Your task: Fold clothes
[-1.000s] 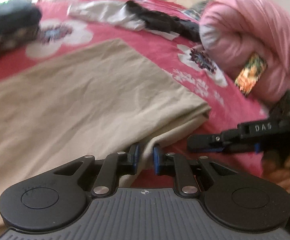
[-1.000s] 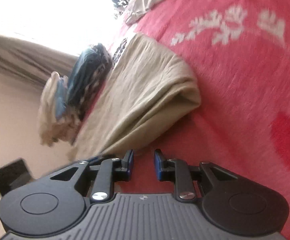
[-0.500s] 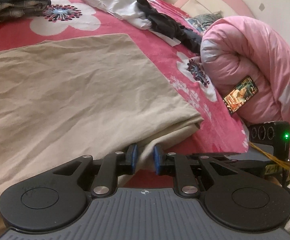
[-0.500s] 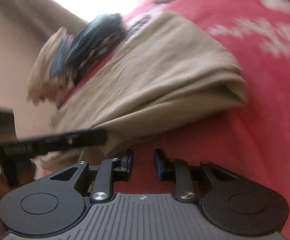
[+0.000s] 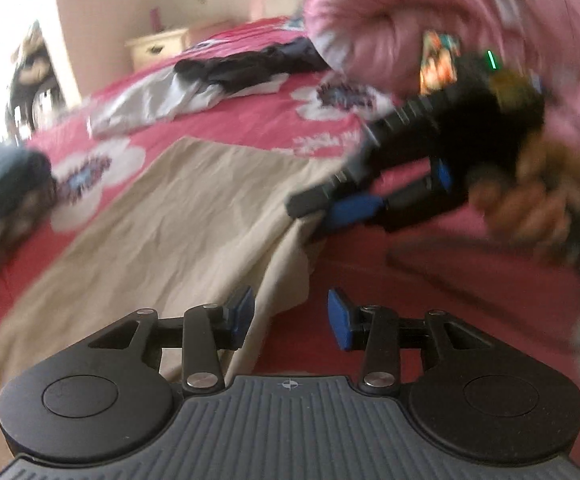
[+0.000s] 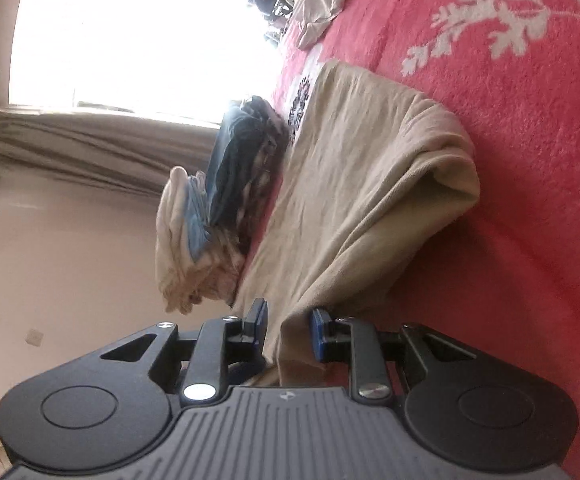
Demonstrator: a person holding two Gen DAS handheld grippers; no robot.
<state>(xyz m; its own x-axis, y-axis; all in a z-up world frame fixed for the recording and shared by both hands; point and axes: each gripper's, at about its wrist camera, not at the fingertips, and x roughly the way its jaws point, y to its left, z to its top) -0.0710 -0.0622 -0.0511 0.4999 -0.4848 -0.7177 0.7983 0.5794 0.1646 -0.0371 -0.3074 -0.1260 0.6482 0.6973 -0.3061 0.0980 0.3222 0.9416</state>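
Note:
A beige garment lies folded on the red flowered blanket. My left gripper hovers at the garment's near edge. Its jaws are opening, and the cloth's edge lies loose between them, close to the left pad. A hand carries my right gripper to the garment's far corner. In the right wrist view the beige garment runs down between the jaws of my right gripper, which stand a little apart without pinching it.
A pink quilt with a phone on it fills the right. Black and silver-grey clothes lie behind the garment. A pile of folded clothes sits beside it, under a bright window.
My left gripper let go of the beige cloth's edge, spread its jaws and rolled. The right gripper moved from bare blanket onto the garment's corner, so cloth now sits between its jaws.

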